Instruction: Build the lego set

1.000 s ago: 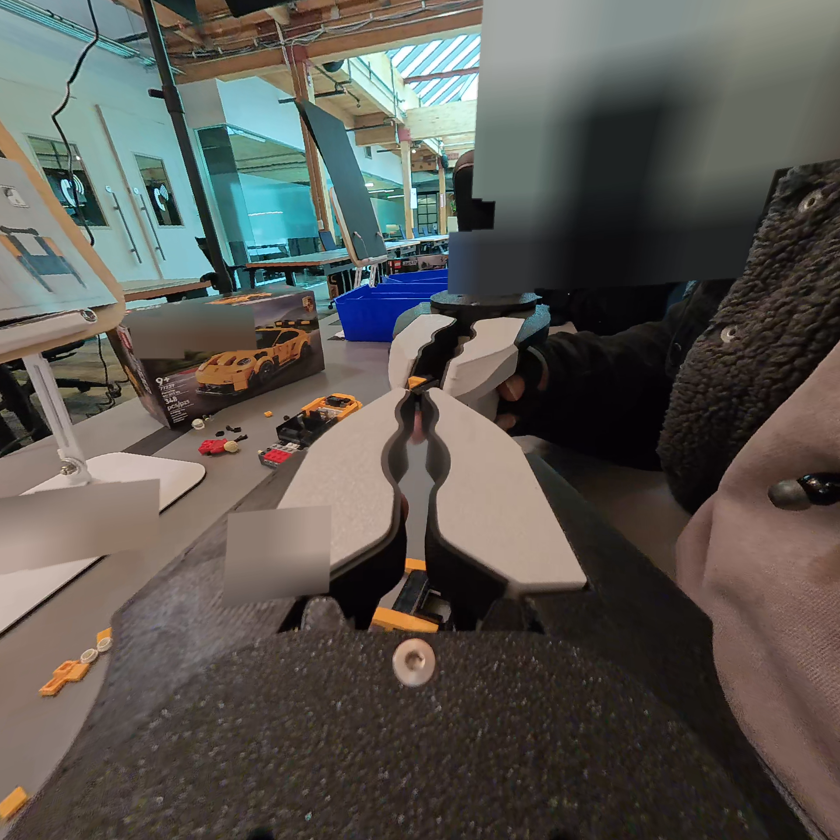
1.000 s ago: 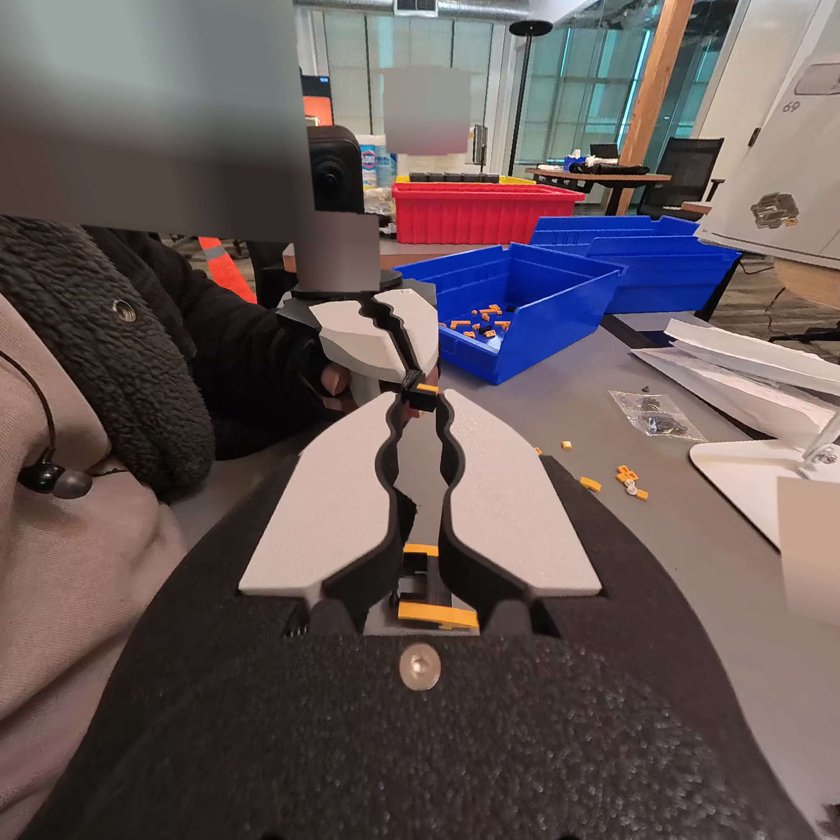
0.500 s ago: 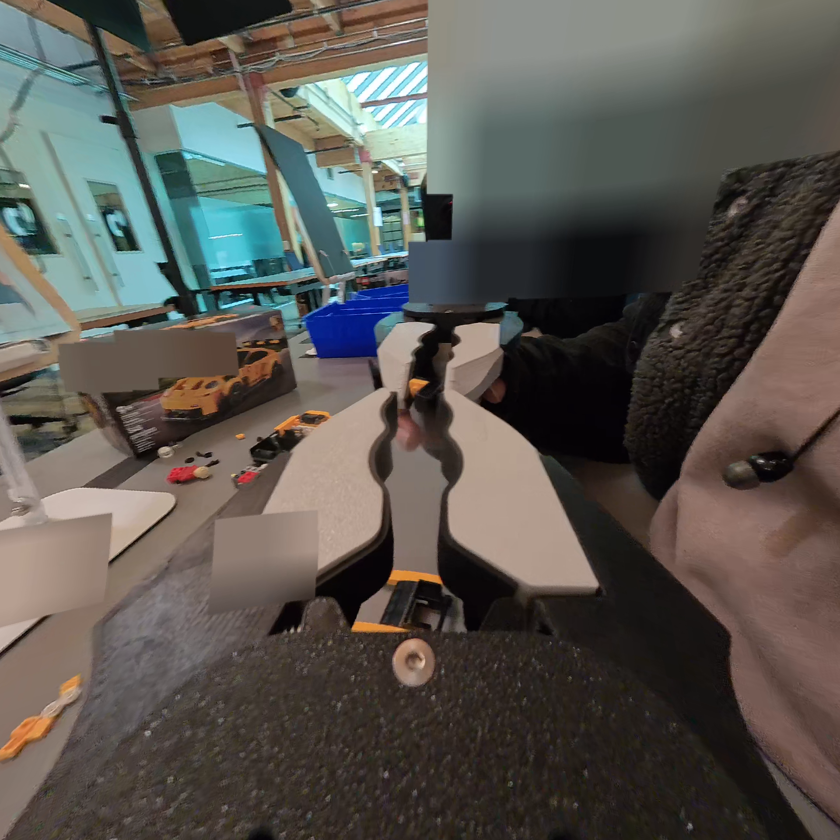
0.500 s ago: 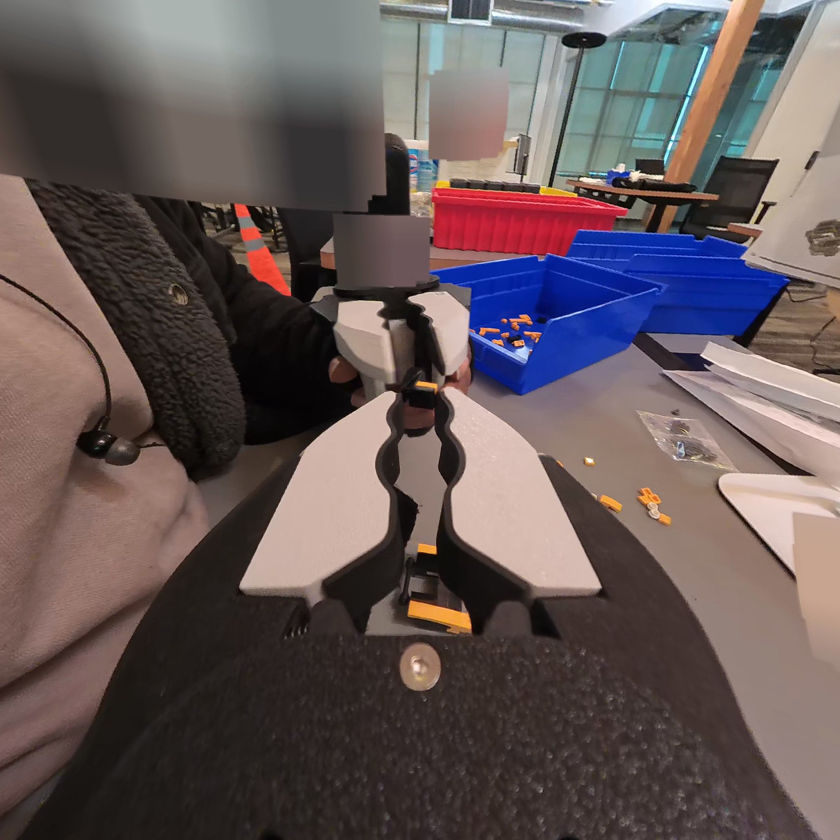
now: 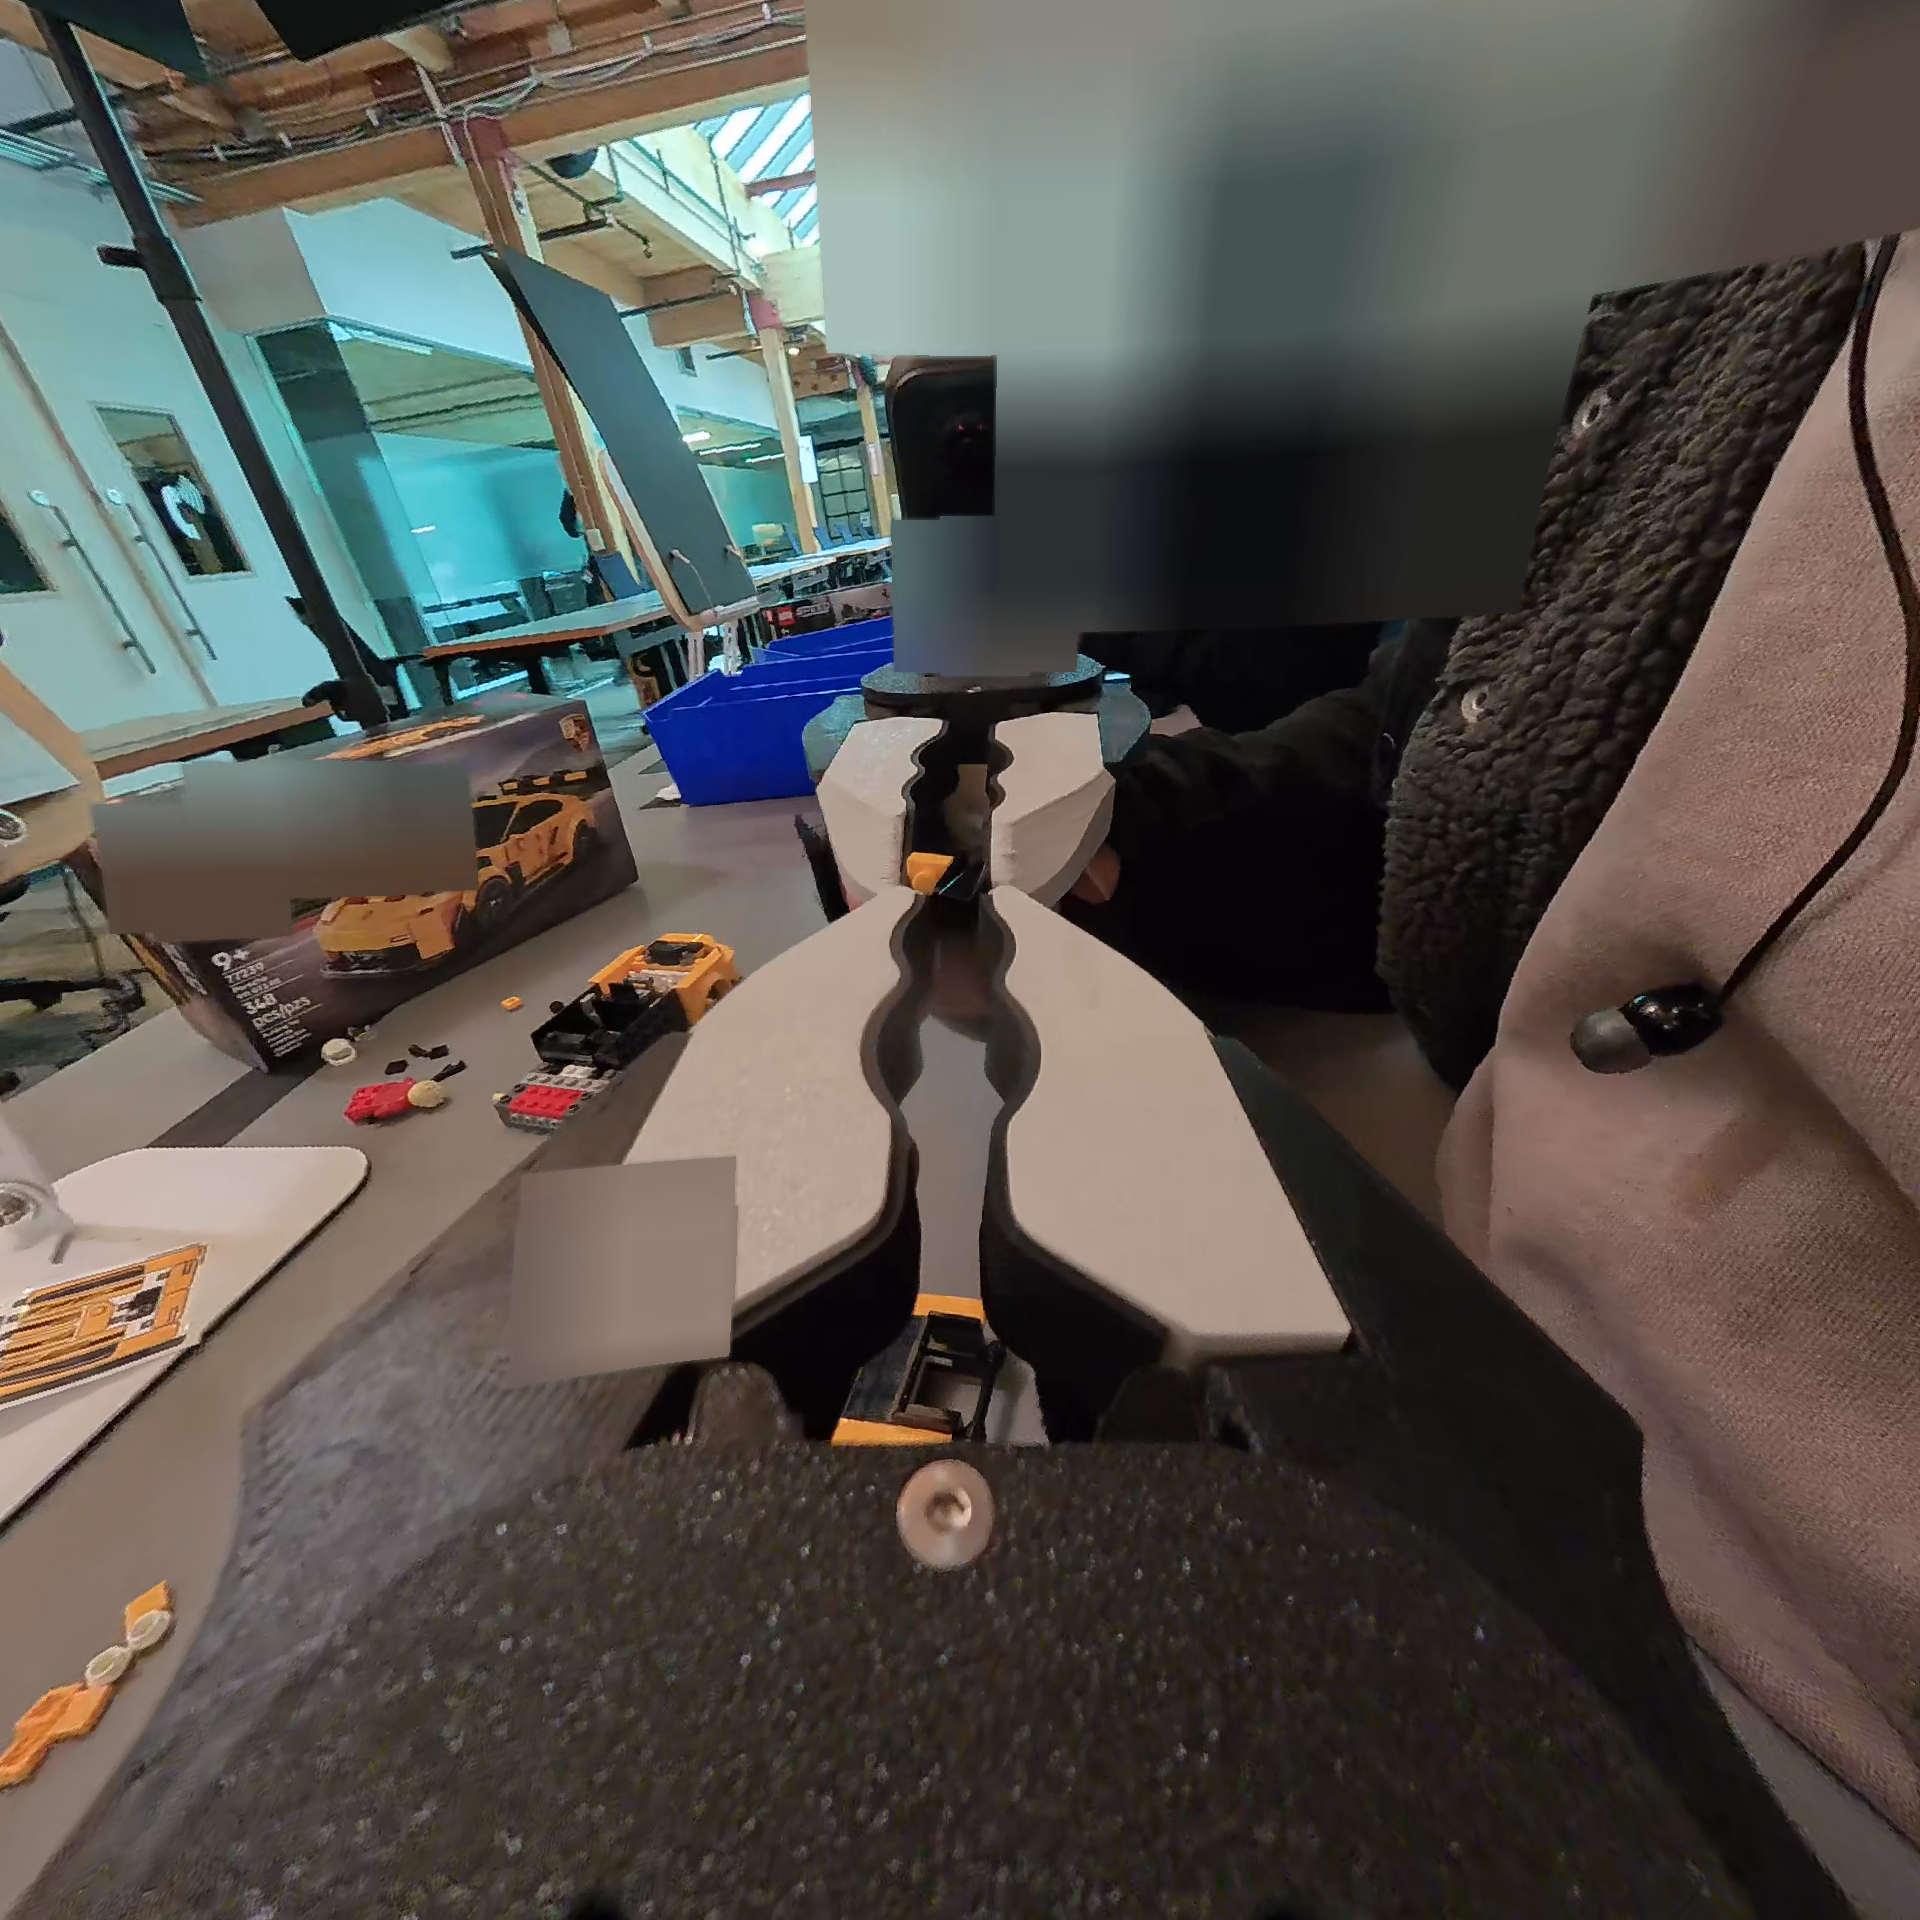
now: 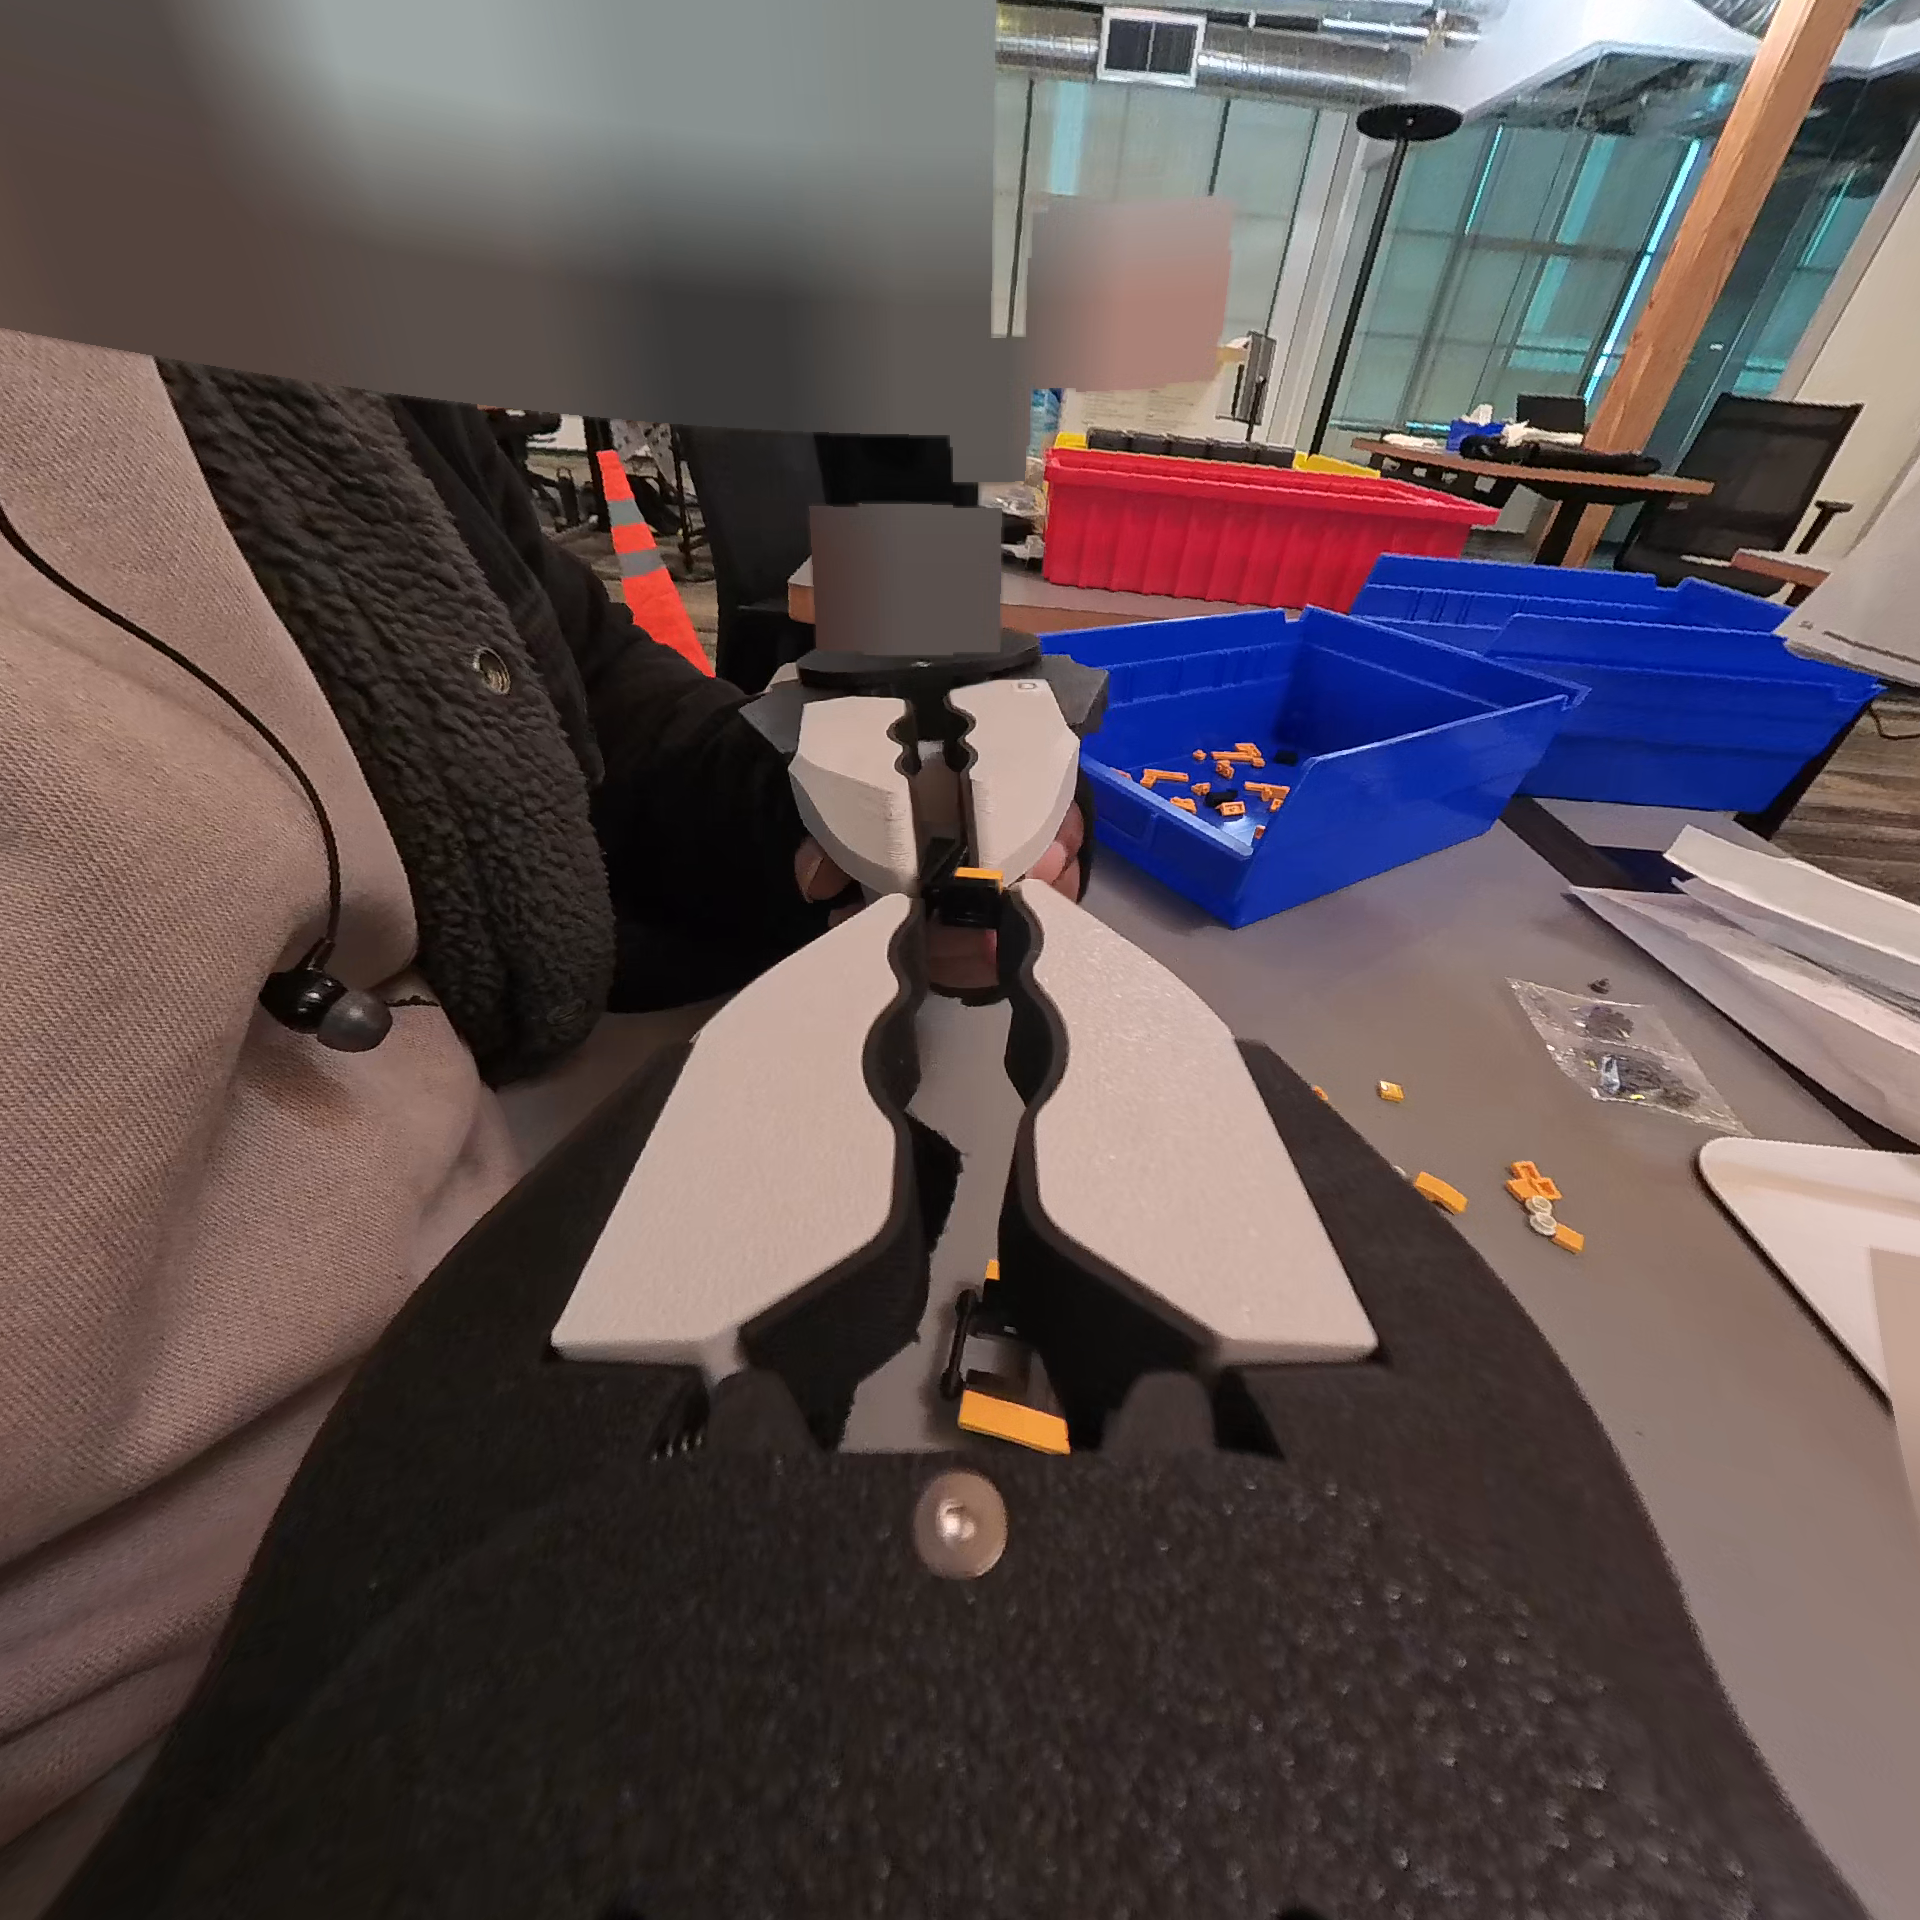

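- Pinching a small orange-and-black piece (image 5: 928,871) in the nearly closed tips of the left tool (image 5: 940,906), up in the air above the tabletop (image 6: 1351,997) and close to the person's jacket.
- Meeting it nose to nose with the right tool (image 6: 961,914), likewise drawn together and clamped on the same little piece; hard to tell whether one part or two parts half joined.
- Likely pressing two bits together, judging from the opposed tips.
- Could slip: very little of the piece sits in either grip, so a push slightly off line would probably twist it out sideways.
- Could pop free and fall: dropping from here means landing in the lap or bouncing along the tabletop, perhaps among the loose orange bits (image 6: 1527,1195) and getting lost there.
- Could jam crooked: pressing with the studs not lined up would leave the joint tilted and only half seated.
- Could come apart on release: loosening one tool before the joint is firm would leave the other holding only half.
- Worth noting, well apart on the tabletop: the half-built car (image 5: 634,1013) beside the box (image 5: 395,883), and the blue bin (image 6: 1320,748) of spare parts, none within reach of a fumble.
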